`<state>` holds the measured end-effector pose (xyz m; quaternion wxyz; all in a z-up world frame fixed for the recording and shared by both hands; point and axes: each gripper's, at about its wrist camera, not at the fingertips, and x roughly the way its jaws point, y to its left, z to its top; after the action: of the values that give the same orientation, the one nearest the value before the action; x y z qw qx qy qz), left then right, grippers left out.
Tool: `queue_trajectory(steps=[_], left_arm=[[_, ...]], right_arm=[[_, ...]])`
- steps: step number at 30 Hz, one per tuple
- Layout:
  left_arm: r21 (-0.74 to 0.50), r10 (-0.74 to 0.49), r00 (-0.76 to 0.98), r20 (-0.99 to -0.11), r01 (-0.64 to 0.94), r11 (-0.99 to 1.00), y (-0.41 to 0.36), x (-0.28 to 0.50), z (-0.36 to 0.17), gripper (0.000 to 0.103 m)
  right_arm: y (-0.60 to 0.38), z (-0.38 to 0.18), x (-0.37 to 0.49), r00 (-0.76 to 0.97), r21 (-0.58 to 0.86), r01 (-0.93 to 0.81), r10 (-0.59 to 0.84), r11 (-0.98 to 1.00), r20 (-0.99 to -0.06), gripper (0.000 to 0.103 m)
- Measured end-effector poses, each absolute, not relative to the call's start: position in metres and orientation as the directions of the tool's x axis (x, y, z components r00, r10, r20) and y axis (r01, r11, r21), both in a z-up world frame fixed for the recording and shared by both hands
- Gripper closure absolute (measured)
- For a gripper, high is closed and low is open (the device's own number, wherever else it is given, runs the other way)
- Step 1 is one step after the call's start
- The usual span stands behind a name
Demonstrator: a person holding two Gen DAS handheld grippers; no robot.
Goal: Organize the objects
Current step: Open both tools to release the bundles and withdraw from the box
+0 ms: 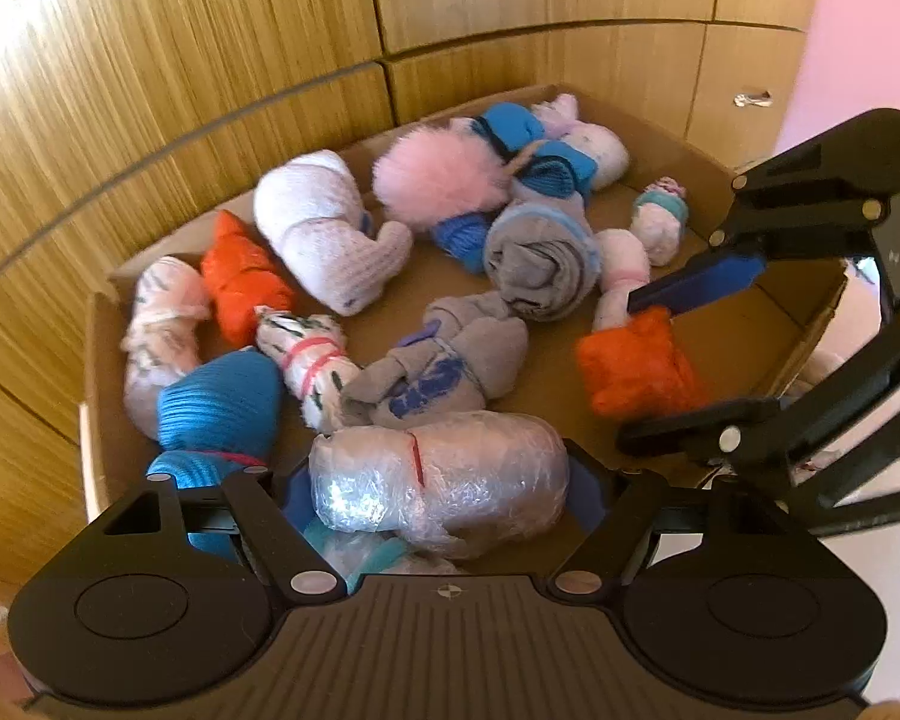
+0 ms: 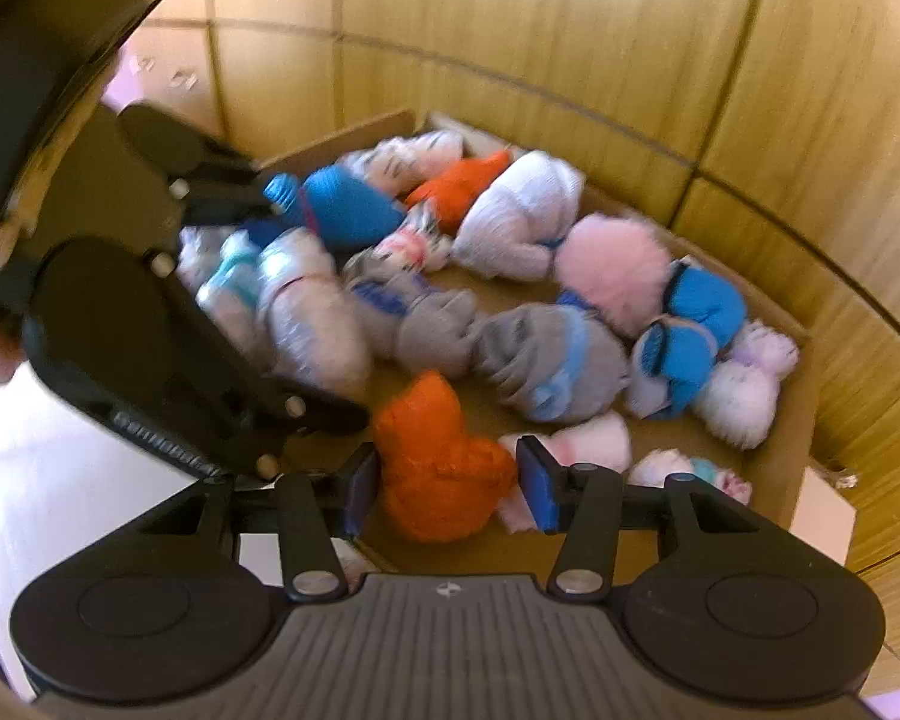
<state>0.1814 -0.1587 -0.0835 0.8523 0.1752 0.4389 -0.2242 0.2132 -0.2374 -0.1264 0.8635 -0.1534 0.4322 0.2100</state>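
Plastic-wrapped bundle gripped in left claw, fuzzy orange sock bundle pinched in right claw, over cardboard box.

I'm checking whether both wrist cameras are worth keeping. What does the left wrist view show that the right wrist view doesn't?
Only the left wrist view shows the left tongs from behind, straddling the plastic-wrapped bundle, and the pink wall.

Only the right wrist view shows both pads of the right tongs pressed on the orange bundle, plus the white floor.

Both show the cardboard box of rolled socks, the fluffy pink pom-pom and the wooden cabinet.
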Motion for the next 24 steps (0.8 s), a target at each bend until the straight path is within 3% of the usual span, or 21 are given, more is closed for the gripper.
queue_trajectory(steps=[5,8,12,16,24], left_arm=[[0.068,-0.262,0.499,-0.826,0.550,0.833,-0.149,0.162,-0.084,0.022],[0.066,-0.270,0.500,-0.823,0.556,0.829,-0.144,0.151,-0.083,0.021],[0.079,-0.255,0.516,-0.818,0.539,0.839,-0.141,0.143,-0.080,0.019],[0.076,-0.245,0.526,-0.815,0.514,0.854,-0.139,0.140,-0.077,0.016],[0.094,-0.232,0.545,-0.806,0.504,0.859,-0.139,0.118,-0.084,0.010]], right_arm=[[-0.244,-0.130,0.199,0.464,0.050,-0.446,0.279,0.893,-0.841,0.063],[-0.249,-0.132,0.192,0.457,0.100,-0.412,0.300,0.906,-0.837,0.056],[-0.244,-0.128,0.181,0.473,0.080,-0.412,0.288,0.908,-0.833,0.058],[-0.247,-0.120,0.177,0.493,0.078,-0.386,0.277,0.919,-0.825,0.051],[-0.256,-0.126,0.159,0.470,0.185,-0.276,0.301,0.943,-0.830,0.048]])
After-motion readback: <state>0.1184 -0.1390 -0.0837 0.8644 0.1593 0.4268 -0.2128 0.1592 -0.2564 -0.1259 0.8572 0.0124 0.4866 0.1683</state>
